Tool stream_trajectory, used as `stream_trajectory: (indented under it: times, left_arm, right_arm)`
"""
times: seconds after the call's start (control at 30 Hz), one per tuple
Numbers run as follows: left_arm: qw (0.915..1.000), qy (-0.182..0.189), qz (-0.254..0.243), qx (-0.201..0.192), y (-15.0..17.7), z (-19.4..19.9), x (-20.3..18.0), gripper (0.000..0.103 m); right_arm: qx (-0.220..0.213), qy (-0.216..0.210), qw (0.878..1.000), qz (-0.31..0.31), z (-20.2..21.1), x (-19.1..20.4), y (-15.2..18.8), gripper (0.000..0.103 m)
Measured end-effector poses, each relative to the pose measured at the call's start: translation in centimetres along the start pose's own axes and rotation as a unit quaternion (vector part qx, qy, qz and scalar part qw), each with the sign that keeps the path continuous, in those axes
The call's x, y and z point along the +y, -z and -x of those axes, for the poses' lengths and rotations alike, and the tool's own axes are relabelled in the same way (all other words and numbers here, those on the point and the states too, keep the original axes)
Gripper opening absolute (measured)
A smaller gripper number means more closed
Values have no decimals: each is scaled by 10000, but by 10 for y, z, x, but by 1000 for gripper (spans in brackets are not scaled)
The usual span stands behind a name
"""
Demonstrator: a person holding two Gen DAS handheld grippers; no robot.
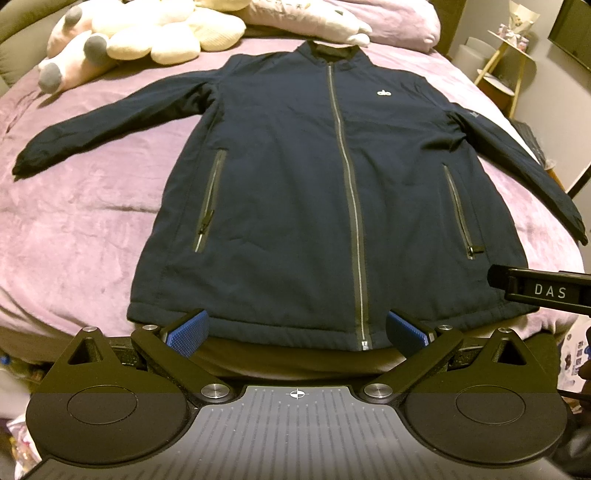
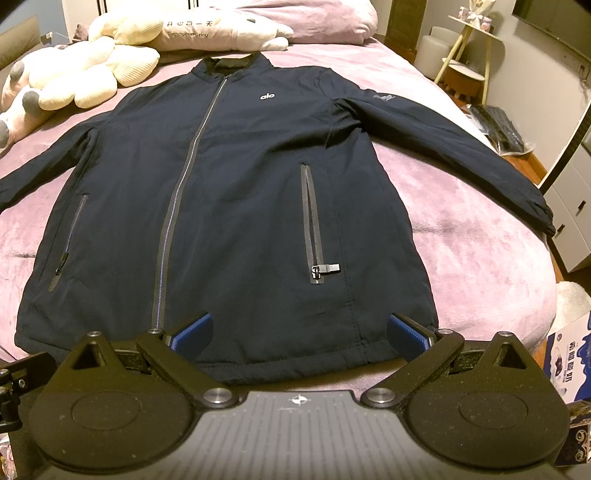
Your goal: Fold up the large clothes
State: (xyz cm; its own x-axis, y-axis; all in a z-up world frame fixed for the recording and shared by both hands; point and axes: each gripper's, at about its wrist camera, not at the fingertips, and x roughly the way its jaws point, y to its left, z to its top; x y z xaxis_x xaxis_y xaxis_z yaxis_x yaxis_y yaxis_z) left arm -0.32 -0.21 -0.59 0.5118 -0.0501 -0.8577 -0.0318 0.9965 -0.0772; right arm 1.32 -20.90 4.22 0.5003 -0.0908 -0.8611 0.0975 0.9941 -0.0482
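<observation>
A long navy zip-up jacket (image 1: 295, 177) lies flat and face up on a purple bed, collar at the far end, both sleeves spread out to the sides. In the right wrist view the same jacket (image 2: 240, 184) fills the middle. My left gripper (image 1: 297, 332) hovers open at the jacket's near hem, straddling the bottom of the zipper, nothing between its blue pads. My right gripper (image 2: 299, 334) is open too, at the hem below the right pocket zipper (image 2: 314, 229). Part of the right gripper (image 1: 539, 288) shows at the right edge of the left wrist view.
Plush toys (image 1: 122, 40) and a pillow (image 2: 207, 33) lie at the head of the purple blanket (image 1: 81, 206). A small shelf stand (image 2: 465, 55) and white cabinet (image 2: 572, 192) stand to the right of the bed. A printed box (image 2: 569, 354) sits by the bed's near right corner.
</observation>
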Motion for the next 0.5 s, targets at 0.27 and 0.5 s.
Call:
stream_trajectory:
  times: [0.27, 0.5]
  left_arm:
    - [10000, 27, 12, 34, 0, -2, -1, 103]
    - [9999, 65, 40, 89, -3, -5, 3, 103]
  right_arm:
    - [50, -2, 10000, -10, -1, 1, -2, 100]
    - [94, -9, 10000, -22, -3, 0, -4, 100]
